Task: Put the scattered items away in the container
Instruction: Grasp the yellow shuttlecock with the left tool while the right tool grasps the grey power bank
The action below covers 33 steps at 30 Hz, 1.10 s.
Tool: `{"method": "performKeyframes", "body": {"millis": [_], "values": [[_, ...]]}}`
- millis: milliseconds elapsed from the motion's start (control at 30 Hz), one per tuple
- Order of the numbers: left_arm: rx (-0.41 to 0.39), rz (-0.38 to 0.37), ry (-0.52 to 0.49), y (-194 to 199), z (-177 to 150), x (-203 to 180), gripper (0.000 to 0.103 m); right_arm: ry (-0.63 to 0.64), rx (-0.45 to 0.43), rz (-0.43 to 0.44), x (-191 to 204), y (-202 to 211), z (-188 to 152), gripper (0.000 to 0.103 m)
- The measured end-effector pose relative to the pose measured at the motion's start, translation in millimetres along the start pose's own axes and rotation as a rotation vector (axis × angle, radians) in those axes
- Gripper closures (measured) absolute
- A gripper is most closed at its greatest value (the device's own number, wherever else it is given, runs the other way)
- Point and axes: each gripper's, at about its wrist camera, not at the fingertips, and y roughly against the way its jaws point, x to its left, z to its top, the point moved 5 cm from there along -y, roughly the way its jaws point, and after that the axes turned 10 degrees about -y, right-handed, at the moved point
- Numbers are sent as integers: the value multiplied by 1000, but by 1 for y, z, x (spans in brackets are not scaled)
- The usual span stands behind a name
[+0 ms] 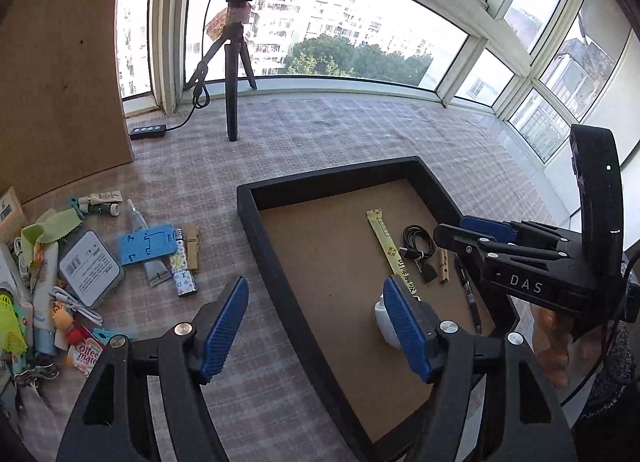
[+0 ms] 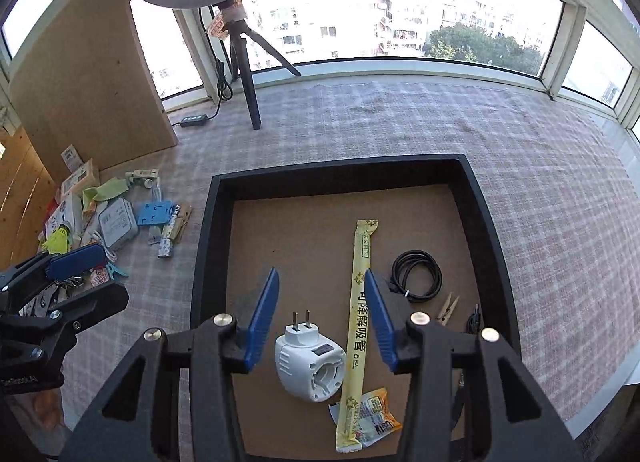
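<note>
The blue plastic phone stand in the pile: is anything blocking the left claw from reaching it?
Nothing visible blocks it. The blue plastic phone stand lies uncovered on top of the pile, and the open left claw has only bare checked cloth before it.

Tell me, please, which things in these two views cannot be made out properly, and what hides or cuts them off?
- White plug adapter, left wrist view: mostly hidden behind the left gripper's finger.
- Black pen, right wrist view: largely covered by the right gripper's frame.
- Orange sachet, right wrist view: partly under the yellow straw packet; print too small.
- Clutter pile, left wrist view: cut by the left edge, overlapping items.
</note>
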Motion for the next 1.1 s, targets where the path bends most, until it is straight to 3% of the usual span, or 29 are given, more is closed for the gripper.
{"method": "performKeyframes", "body": {"millis": [233, 500, 633, 900, 1100], "values": [[-9, 125, 80, 33, -24, 78, 35, 118, 38, 81, 70, -19, 0, 57], [9, 281, 253, 74, -81, 190, 35, 251, 71, 175, 169, -53, -1, 54], [23, 343, 308, 91, -106, 232, 36, 316, 98, 213, 215, -70, -6, 42], [74, 400, 317, 92, -136, 275, 39, 431, 160, 236, 285, -108, -21, 40], [107, 391, 324, 76, -140, 288, 55, 477, 190, 214, 309, -133, -27, 40]]}}
